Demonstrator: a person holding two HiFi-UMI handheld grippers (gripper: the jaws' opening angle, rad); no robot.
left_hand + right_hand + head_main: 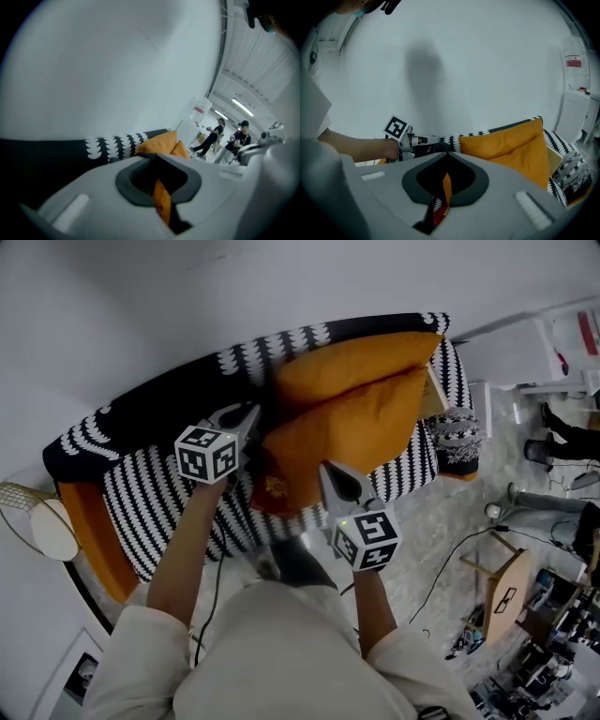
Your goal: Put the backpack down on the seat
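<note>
Left tool (154,168): clenched on a thin orange strip of the backpack (274,486). Right tool (446,168): likewise clamped, pinching orange fabric with a dark red patch just below.

Hangs between the two tools, over the black-and-white patterned seat of the sofa (178,493); cannot tell whether it touches the seat. Gripped from two sides, probably to keep it level and upright on the way down.

Beyond, two orange cushions (361,395) leaning on the backrest and filling the middle and right of the seat; leaves the bare stripes nearest the tools as the likely landing spot.

Gold emblem on the red patch: too small to read. Black square codes on the marker cubes (206,454). Red label (588,332) on a white unit at far right: unreadable.
</note>
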